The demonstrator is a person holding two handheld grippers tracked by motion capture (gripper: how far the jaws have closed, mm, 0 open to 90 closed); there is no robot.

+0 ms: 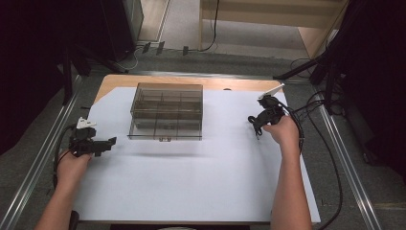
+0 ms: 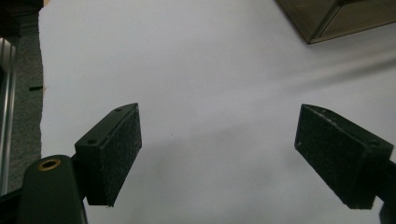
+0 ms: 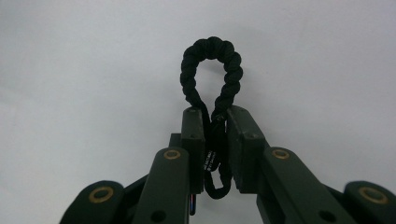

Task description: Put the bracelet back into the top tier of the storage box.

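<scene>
My right gripper point(image 3: 215, 144): clamped on a black braided cord loop point(image 3: 212, 74), held above the white sheet point(image 3: 70, 70).
Loop's lower end hidden between the jaws. My left gripper point(image 2: 217, 156) gapes, empty; compartment box point(image 1: 166, 111) corner cut off.

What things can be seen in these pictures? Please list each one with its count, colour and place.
compartment box: 1, smoky clear, far middle of sheet, lid shut
braided loop: 1, black, clamped in right gripper
sheet: 1, white, covers table
table: 1, wood, edge shows at far side
left gripper: 1, black, fingers wide apart, over sheet's left
right gripper: 1, black, over sheet's right
forearms: 2, from bottom
</scene>
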